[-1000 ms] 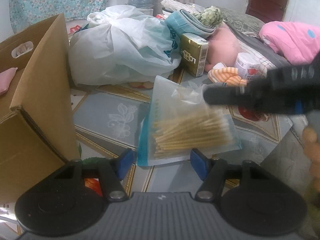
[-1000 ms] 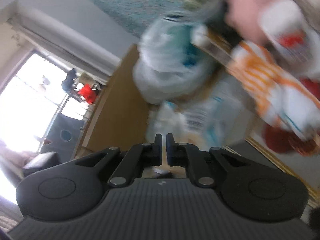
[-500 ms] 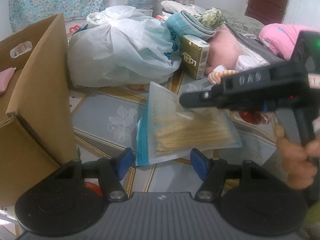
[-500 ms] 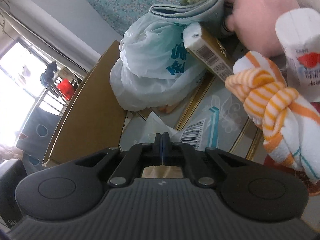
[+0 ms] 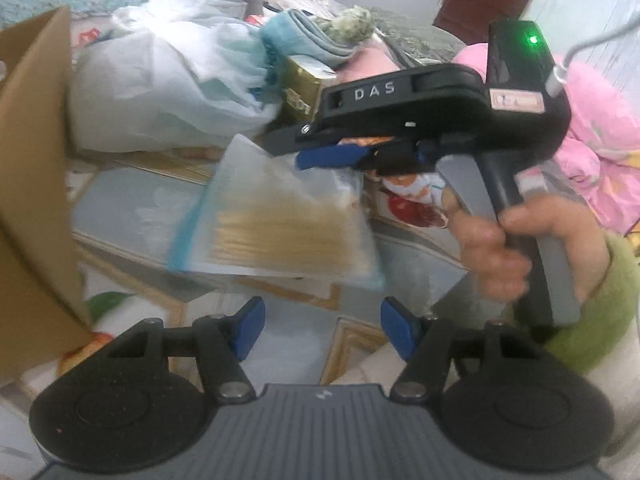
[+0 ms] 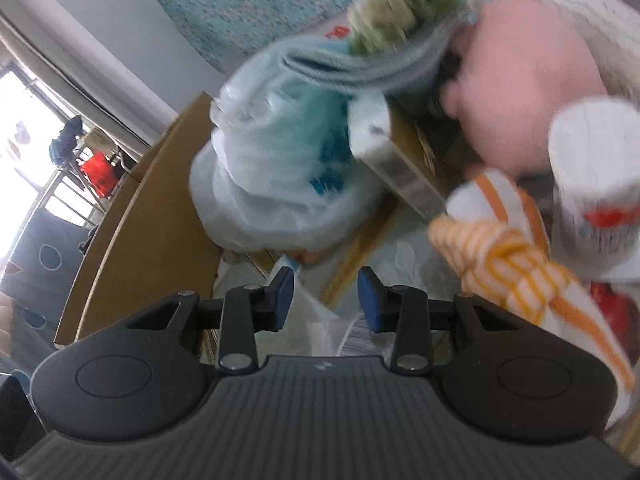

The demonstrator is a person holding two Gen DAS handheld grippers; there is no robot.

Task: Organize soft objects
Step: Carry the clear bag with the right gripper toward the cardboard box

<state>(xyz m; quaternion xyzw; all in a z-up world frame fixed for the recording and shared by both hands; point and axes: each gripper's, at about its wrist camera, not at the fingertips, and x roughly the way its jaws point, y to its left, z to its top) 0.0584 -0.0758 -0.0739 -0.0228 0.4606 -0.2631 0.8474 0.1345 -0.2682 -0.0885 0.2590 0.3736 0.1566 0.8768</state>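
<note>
The clear plastic bag of pale wooden sticks with a blue edge [image 5: 288,224] lies on the patterned floor covering [image 5: 132,208], at the centre of the left wrist view, just beside the brown cardboard box [image 5: 32,168] at nine o'clock. It is not in the box, so this step looks unfinished. Most soft things are unsorted too: the knotted orange-and-white striped cloth [image 6: 508,264] at three o'clock in the right wrist view, the pink plush toy [image 6: 520,76] at one o'clock, and the folded grey-blue towel [image 6: 360,64] on the white plastic sack [image 6: 272,184] at twelve.

The right gripper [image 5: 332,156] hangs over the bag's top edge at one o'clock, its jaws opening; blur hides whether a corner sits between them, though no pad seems to press. The left gripper [image 5: 322,332] stands half spread and empty at six o'clock, just short of the bag.
</note>
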